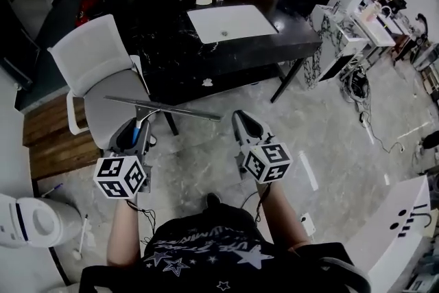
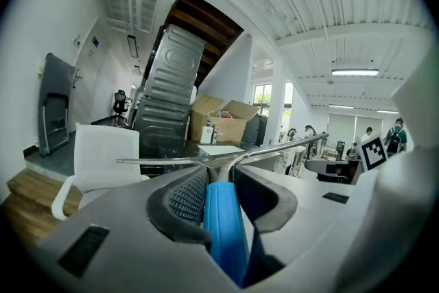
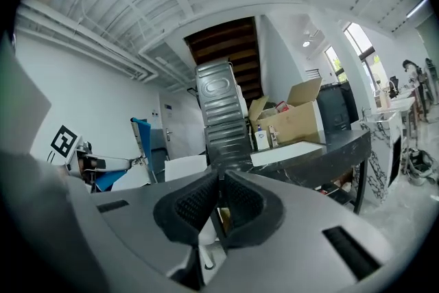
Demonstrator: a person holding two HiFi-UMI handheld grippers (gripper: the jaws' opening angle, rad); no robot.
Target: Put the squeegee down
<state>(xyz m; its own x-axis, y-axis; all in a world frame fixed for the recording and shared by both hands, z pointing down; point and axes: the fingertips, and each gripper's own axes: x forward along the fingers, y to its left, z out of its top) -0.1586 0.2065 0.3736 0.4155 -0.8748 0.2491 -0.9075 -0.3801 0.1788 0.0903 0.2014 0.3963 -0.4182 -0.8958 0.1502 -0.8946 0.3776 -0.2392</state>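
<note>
I hold the squeegee (image 1: 164,108) clamped in my left gripper (image 1: 139,121), level, short of the black table (image 1: 171,58), probably for laying down; right gripper (image 1: 241,121) closed, empty.

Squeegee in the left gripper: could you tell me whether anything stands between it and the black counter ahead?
Yes, partly. The white chair stands between the left end of the squeegee and the counter. In front of the blade's right half nothing visible blocks the way. The left gripper is closed on the blue handle.
</note>
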